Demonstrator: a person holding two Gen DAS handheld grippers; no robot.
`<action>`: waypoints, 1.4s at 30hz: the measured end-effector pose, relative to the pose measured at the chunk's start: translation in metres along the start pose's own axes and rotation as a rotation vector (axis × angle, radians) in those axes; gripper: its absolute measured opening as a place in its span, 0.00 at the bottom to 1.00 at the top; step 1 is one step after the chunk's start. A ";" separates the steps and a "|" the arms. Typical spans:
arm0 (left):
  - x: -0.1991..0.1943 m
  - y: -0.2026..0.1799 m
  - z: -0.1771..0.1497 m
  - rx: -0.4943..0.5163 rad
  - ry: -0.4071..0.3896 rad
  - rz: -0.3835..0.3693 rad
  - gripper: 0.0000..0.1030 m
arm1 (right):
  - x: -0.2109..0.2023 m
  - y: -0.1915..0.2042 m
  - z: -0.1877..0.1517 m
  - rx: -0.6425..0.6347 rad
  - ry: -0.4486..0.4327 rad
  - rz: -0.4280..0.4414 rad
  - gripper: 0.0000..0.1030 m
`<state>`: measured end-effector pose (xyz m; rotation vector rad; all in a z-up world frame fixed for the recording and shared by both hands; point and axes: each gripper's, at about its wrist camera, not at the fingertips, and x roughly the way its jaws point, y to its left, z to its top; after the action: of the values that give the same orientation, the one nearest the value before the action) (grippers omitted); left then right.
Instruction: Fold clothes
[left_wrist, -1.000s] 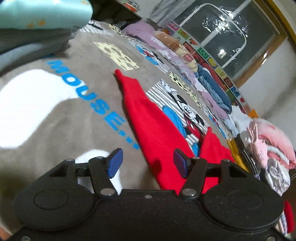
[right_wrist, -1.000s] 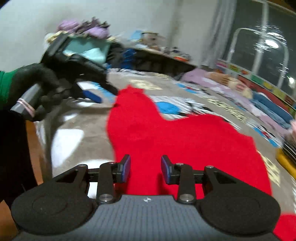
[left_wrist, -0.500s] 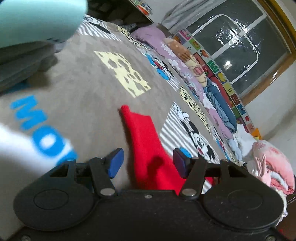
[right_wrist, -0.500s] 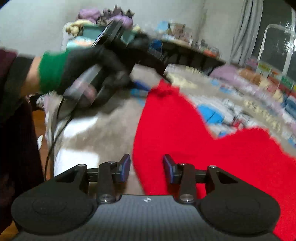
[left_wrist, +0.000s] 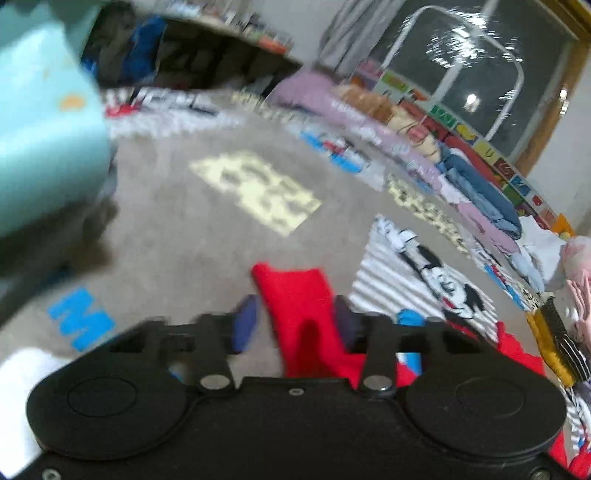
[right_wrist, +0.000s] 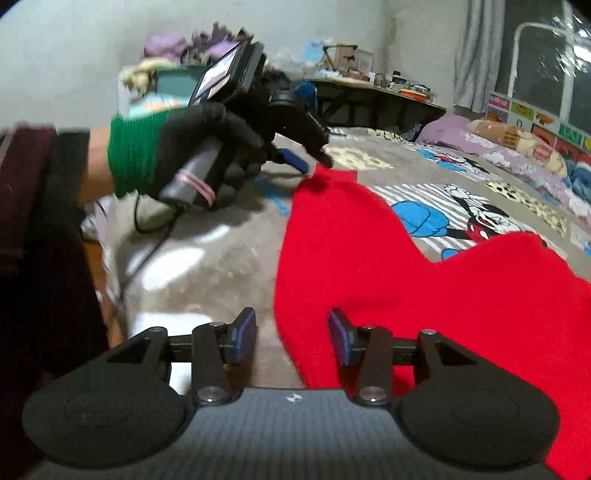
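A red knit garment (right_wrist: 424, 295) lies spread flat on a grey Mickey Mouse blanket (right_wrist: 221, 266). One sleeve (left_wrist: 295, 291) runs away from its body. In the blurred left wrist view, my left gripper (left_wrist: 295, 325) is open, with the sleeve's end lying between its blue pads. From the right wrist view, a black-gloved hand (right_wrist: 207, 147) holds that left gripper (right_wrist: 306, 164) right at the sleeve tip (right_wrist: 328, 177). My right gripper (right_wrist: 291, 338) is open low over the garment's near left edge. Red fabric reaches partway into its gap.
A stack of folded clothes, pale teal on top (left_wrist: 40, 147), stands at the left. Loose clothes (left_wrist: 480, 184) line the bed's far side under a window. More garments (left_wrist: 576, 280) pile up at the right. A cluttered desk (right_wrist: 369, 88) stands behind. A person's dark sleeve (right_wrist: 33, 221) is at the left.
My left gripper has moved forward along the sleeve to its tip, and its pads have drawn slightly closer. My right gripper has shifted left to the garment's edge.
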<state>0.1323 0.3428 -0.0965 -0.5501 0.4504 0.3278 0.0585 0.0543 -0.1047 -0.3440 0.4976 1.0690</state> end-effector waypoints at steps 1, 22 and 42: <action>-0.003 -0.007 0.000 0.024 -0.008 -0.016 0.45 | -0.008 -0.004 -0.001 0.026 -0.014 0.008 0.44; 0.089 -0.187 -0.006 0.316 0.202 -0.371 0.46 | -0.100 -0.312 -0.063 0.870 -0.219 -0.331 0.47; 0.159 -0.195 -0.029 0.206 0.403 -0.461 0.08 | -0.023 -0.383 -0.070 0.895 -0.067 -0.257 0.10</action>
<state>0.3395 0.1976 -0.1138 -0.5018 0.7182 -0.2759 0.3773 -0.1680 -0.1391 0.4092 0.7920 0.5249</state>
